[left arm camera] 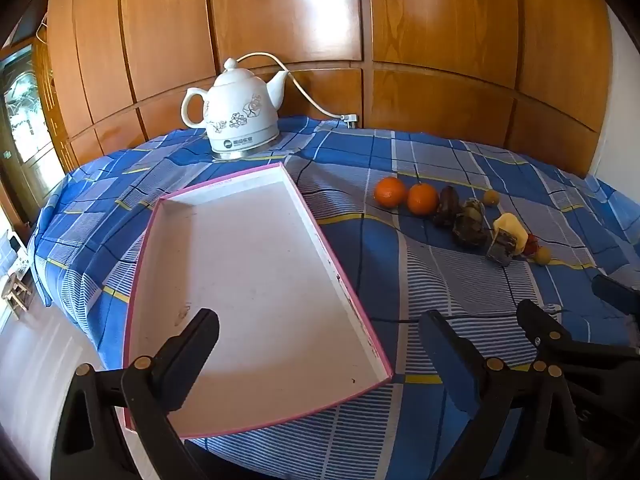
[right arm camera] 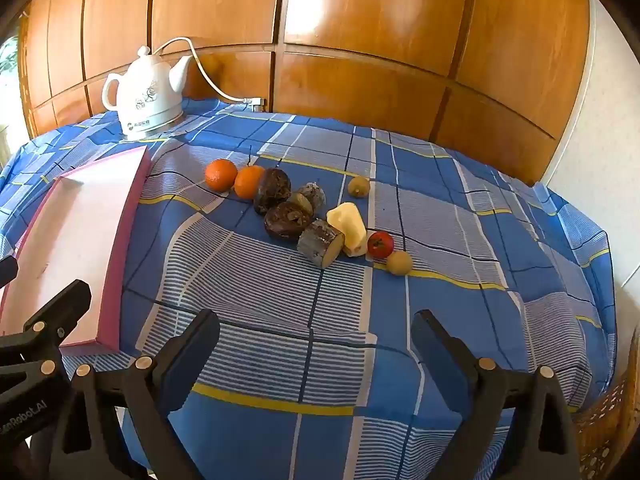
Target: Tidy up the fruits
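Jaws of both grippers wide (nothing held)

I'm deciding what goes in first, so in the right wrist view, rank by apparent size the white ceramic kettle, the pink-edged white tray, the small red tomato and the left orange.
1. Pink-edged white tray, though nearest the camera
2. White ceramic kettle
3. Left orange
4. Small red tomato
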The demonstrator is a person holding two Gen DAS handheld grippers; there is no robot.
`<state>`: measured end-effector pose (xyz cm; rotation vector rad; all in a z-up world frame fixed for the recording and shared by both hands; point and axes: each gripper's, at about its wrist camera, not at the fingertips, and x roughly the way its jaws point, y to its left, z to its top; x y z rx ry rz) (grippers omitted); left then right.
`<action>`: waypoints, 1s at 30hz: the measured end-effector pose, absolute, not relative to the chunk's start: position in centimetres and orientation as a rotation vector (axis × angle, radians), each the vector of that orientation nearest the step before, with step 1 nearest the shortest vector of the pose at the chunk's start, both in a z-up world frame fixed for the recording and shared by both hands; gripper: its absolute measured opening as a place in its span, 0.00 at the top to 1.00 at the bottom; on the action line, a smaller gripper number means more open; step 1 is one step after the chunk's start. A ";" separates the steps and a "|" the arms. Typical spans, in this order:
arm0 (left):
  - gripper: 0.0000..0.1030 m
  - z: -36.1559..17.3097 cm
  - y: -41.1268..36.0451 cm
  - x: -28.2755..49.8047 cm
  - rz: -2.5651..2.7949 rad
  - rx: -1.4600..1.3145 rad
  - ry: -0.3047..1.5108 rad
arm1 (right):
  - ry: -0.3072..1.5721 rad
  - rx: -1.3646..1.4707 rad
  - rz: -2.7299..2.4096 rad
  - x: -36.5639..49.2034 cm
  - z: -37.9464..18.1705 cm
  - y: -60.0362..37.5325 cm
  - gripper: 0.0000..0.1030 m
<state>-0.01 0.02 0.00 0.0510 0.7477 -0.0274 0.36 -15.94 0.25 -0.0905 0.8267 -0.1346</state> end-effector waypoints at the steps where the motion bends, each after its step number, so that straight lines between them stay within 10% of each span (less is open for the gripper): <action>1: 0.02 0.0 0.0 0.0 -0.027 0.050 0.748 | 0.823 -0.087 -0.133 0.3 0.3 -15.9 0.05; 30: 0.01 0.1 0.8 0.2 -0.012 0.040 0.751 | 0.817 -0.100 -0.120 0.4 0.4 -15.3 0.05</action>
